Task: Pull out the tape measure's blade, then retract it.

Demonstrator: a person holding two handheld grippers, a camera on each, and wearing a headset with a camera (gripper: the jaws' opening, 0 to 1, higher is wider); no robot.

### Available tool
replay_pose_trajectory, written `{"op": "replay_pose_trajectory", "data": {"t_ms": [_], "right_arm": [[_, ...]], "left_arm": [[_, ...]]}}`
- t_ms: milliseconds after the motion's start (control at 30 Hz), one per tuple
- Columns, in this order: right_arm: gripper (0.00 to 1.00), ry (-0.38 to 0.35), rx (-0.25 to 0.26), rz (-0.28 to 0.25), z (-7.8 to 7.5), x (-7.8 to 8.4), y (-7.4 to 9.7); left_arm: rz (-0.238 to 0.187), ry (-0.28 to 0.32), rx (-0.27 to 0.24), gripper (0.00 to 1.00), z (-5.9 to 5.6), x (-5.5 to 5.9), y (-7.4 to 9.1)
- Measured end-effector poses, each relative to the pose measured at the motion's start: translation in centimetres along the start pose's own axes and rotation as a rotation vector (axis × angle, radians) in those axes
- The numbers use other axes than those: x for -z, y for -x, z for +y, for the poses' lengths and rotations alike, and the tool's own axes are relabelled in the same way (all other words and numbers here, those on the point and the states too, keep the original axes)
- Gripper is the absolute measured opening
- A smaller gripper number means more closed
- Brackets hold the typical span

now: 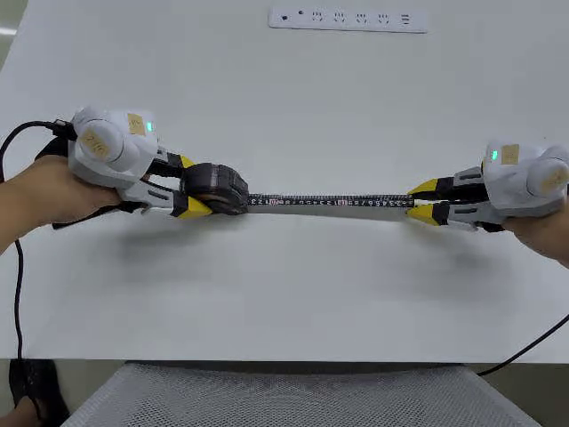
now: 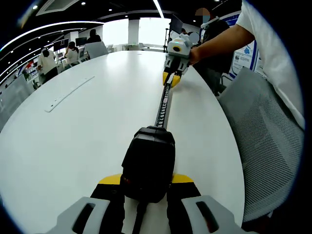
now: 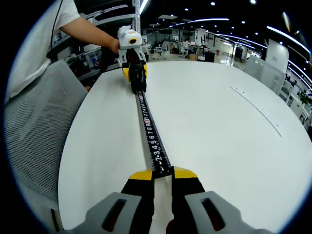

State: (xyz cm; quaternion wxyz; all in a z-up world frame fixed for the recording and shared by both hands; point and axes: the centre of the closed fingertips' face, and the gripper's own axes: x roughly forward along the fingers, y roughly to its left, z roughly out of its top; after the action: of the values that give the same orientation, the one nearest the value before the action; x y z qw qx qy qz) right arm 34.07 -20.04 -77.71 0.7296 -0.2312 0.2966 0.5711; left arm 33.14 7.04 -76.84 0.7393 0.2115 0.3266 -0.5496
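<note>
L gripper (image 1: pixel 191 194), in person's hand at left of head view: jaws closed partway, yellow tips pressed vs. both sides of black tape measure case (image 1: pixel 216 188). Same hold seen in left gripper view, case (image 2: pixel 148 168) wedged btwn the two tips, mouth pointing away from camera. Case low over white table (image 1: pixel 284 294); can't tell if touching it.

R gripper (image 1: pixel 425 201), in other hand at right of head view: jaws almost together, pinched on far end of blade (image 1: pixel 329 201). Seen close in right gripper view, tips (image 3: pixel 163 173) nipping blade (image 3: pixel 150 134) from both sides, just past the "2"; hook end hidden btwn them.

Blade extended, stretched approx. straight btwn case and R gripper, running left-right across near half of table. Dark face up, white numerals legible, 2 thru 9 nearest R gripper. Thin shadow on table right beneath it.

Grippers well apart, facing each other, each visible down the blade in the other's view: R gripper (image 2: pixel 171 78), L gripper (image 3: pixel 134 73).

White power strip (image 1: pixel 348 19) flat near far edge of table, well apart from blade. Grey mesh chair (image 1: pixel 302 396) at near edge. Black cable (image 1: pixel 18 267) from L gripper's rear, dropping off table's left side.
</note>
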Motion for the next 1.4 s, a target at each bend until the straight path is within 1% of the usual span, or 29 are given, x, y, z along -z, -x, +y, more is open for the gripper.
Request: {"op": "replay_pose_trajectory", "data": {"t_ms": [267,400,900,1033,1067,1400], "right_arm": [[0.07,0.002,0.001,0.012,-0.4,0.8,0.8],[0.07,0.001,0.003,0.015,-0.5,0.9,1.0],[0.08,0.002,-0.002,0.02,-0.4,1.0,1.0],[0.08,-0.02,-0.007,0.024,-0.3,1.4,0.5],[0.08,-0.014,-0.018,0.035,-0.1,1.8,0.2],[0.09,-0.024,-0.034,0.029,0.0,1.8,0.0]], "left_arm": [[0.004,-0.001,0.0,0.3,0.1,0.0,0.0],[0.008,-0.001,0.0,0.3,0.0,0.0,-0.1],[0.011,-0.003,0.0,0.3,0.1,0.0,-0.1],[0.012,0.001,-0.005,0.3,0.1,-0.1,-0.1],[0.013,0.002,-0.006,0.3,0.1,-0.1,-0.1],[0.015,0.009,-0.009,0.31,0.1,-0.1,-0.1]]}}
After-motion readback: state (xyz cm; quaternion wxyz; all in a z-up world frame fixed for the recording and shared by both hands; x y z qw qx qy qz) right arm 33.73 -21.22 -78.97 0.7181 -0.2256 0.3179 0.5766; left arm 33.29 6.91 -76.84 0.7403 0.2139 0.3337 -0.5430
